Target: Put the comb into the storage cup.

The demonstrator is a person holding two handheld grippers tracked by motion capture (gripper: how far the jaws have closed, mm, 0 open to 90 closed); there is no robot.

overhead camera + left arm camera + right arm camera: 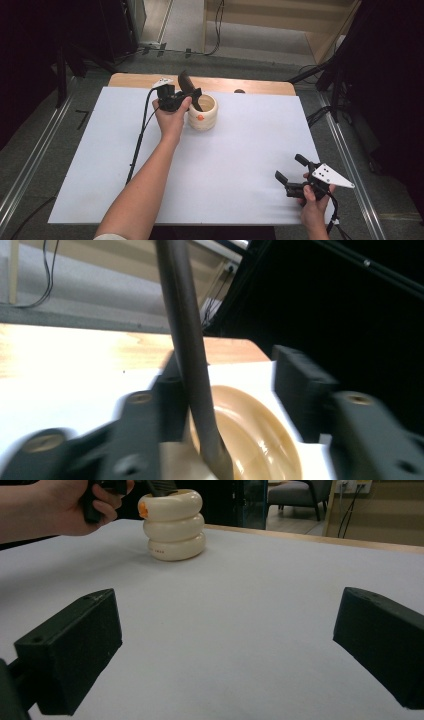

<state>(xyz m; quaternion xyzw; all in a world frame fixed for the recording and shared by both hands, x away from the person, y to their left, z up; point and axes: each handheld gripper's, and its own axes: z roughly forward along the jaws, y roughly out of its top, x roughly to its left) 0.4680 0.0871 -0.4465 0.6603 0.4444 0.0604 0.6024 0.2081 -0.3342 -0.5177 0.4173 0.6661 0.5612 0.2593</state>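
The step in hand looks like the release of a dark brown, long-handled utensil (189, 89) into the cream-coloured, ribbed ceramic holder (202, 114) shaped like 3 stacked rings. The utensil stands tilted in the holder, its lower end inside the mouth and its handle rising above the rim toward the far side of the table.

The left gripper (186, 97) sits just beside the holder, on its left at rim height. In the left gripper view the handle (187, 345) passes between the 2 black jaws, lying against the left jaw while a clear gap shows to the right jaw, so the jaws stand parted and no longer clamp it.

The right gripper (289, 175) is well apart from the holder, near the table's front right corner, jaws wide open with nothing between them and only white cover beyond.

The next move, by my judgement, calls for drawing the left gripper back and away from the holder without dragging the handle, since a brush could tip the utensil or nudge the holder.

The white sheet covering the wooden table (225, 165) is bare in front of the holder and to both sides, giving ample room to withdraw. Behind the holder a strip of bare wood (260, 86) marks the far edge, fairly near, so retreat toward the person is the safer way.
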